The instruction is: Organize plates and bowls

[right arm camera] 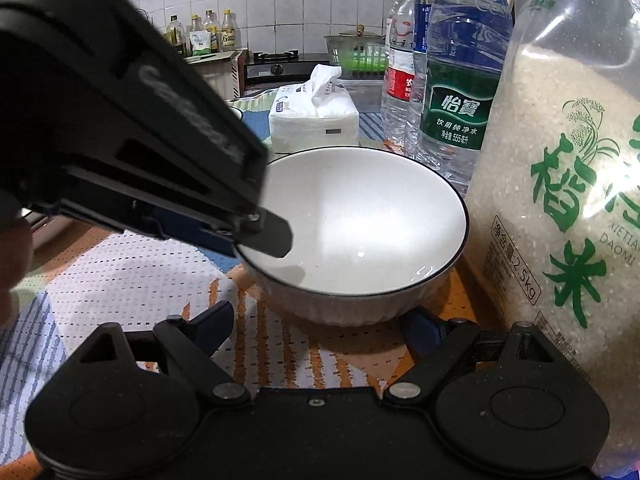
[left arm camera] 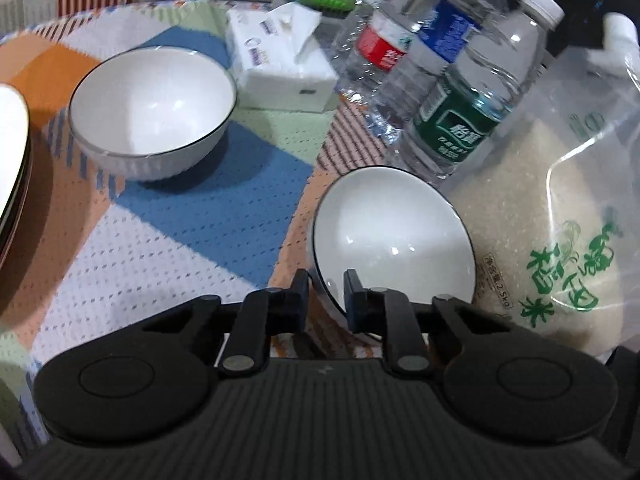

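Fingers of the left gripper (left arm camera: 326, 294) pinch the near bowl's (left arm camera: 394, 240) rim (one inside, one outside), rice bag (left arm camera: 560, 216) at its 3 o'clock. Right gripper (right arm camera: 320, 320) gapes wide. Second bowl (left arm camera: 152, 112) sits at 10 o'clock.

The left gripper (left arm camera: 326, 292) has its two fingers drawn close together, clamped on the near rim of a white bowl (left arm camera: 394, 240), one finger inside and one outside. The right gripper (right arm camera: 320, 322) sits low and near (its fingers spread wide), flanking the base of that bowl without visibly touching it.
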The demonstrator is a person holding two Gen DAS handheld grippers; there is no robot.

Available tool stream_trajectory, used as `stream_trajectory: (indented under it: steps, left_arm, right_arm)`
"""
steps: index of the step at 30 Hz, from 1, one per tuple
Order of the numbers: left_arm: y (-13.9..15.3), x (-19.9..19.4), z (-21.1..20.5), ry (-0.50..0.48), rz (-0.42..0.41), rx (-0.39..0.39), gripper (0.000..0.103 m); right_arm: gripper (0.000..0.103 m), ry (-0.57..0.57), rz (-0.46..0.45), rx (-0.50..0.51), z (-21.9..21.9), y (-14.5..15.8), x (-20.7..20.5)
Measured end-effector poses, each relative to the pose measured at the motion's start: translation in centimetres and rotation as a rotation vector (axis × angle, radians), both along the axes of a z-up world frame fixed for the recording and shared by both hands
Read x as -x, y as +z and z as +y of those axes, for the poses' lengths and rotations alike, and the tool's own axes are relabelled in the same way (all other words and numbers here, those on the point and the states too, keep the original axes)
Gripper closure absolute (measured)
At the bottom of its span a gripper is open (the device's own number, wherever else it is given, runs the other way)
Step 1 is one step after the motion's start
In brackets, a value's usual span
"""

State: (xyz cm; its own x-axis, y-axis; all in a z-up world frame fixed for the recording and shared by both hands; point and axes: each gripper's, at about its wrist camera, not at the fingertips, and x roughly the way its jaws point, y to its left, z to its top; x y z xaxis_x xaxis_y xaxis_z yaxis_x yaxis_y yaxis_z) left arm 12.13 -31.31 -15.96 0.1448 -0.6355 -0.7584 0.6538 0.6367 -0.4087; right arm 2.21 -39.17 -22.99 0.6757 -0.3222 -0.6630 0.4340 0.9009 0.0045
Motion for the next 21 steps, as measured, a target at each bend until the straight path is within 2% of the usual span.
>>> stream_trajectory:
  steps: [5, 11, 15, 21]
  left_arm:
    - [0.4, -0.4, 0.8, 0.022, 0.018, -0.025, 0.093]
    - [1.1, 0.2, 2.0, 0.022, -0.013, -0.052, 0.093]
    - [2.7, 1.1, 3.8, 0.017, -0.063, -0.006, 0.092]
    - [5.7, 2.2, 6.2, 0.009, -0.145, -0.055, 0.091]
  right_arm:
    - [0.011, 0.008, 0.002, 0.004, 0.1, -0.2, 0.0]
    - [0.011, 0.065, 0.05, 0.03, 0.5, 0.3, -0.6]
    - [0.01, 0.092, 0.028, 0.068, 1.2, 1.1, -0.3]
    - [0.01, 0.179, 0.005, 0.148, 3.5, 3.6, 0.3]
